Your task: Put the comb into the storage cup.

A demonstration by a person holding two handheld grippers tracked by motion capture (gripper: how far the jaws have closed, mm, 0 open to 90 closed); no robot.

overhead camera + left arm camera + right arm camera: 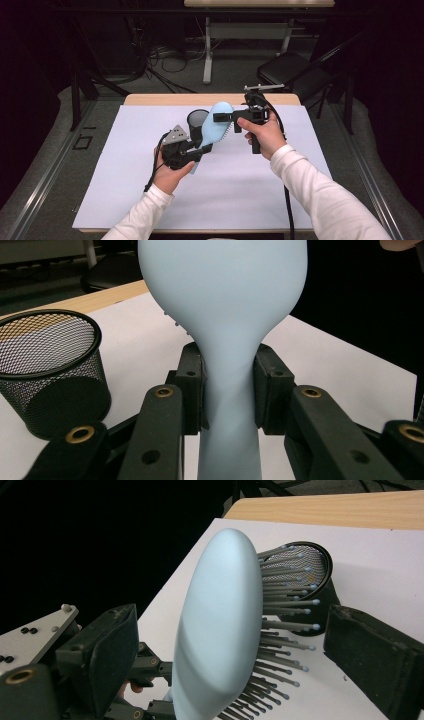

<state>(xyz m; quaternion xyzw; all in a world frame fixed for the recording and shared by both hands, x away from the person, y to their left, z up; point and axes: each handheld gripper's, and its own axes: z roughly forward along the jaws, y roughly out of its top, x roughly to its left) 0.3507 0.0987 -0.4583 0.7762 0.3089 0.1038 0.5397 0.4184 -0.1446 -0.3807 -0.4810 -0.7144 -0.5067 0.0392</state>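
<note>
Presently catalogued: one pale blue hairbrush [214,127], held clear above the desk [250,185], paddle head raised, bristles facing the person's right. Handle neck clamped between the pads of the left tongs [229,385], which grip it firmly. Right tongs [230,645] stand wide around the brush head, one pad [102,650] off the smooth back, the other pad [375,655] beyond the bristle tips, neither pressing. Black mesh cup [197,120] stands upright on the white desk sheet, just behind the brush. Both hands in white sleeves [320,195].
</note>
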